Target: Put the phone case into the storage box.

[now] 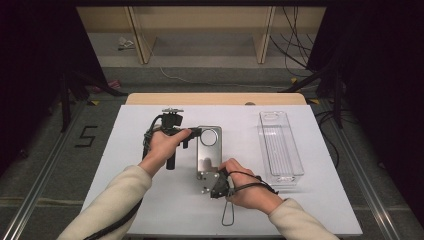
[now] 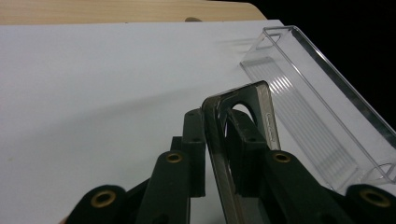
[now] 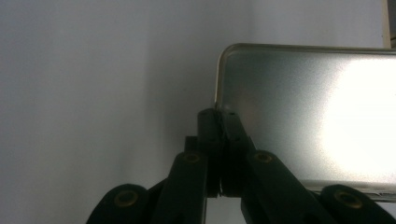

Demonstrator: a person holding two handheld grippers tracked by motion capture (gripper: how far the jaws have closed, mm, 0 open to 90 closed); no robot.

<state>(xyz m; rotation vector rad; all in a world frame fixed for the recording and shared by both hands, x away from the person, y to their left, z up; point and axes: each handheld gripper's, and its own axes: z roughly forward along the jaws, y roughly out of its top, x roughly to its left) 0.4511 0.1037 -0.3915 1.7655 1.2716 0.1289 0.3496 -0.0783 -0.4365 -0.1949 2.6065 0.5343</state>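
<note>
Metal plate (image 1: 208, 150), a flat rectangular piece with rounded corners and a round hole near its far end, sits over the middle of the white table sheet (image 1: 150, 210), to the left of the clear plastic tray (image 1: 280, 145) and apart from it. Both grippers hold the plate. The left gripper (image 1: 196, 132) meets the plate at its far left edge beside the hole; in the left gripper view the plate (image 2: 243, 140) stands on edge between the two black jaws, which clamp its thin rim, with the tray (image 2: 317, 112) lying beyond to the right. The right gripper (image 1: 207, 177) meets the plate at its near end; in the right gripper view its jaws are pressed together on the corner of the plate (image 3: 308, 116), whose bright face reflects light. A thin wire loop (image 1: 228, 215) lies on the sheet on the near side of the plate, next to the right hand (image 1: 252, 192). The left hand (image 1: 162, 147) sits to the left of the plate.
</note>
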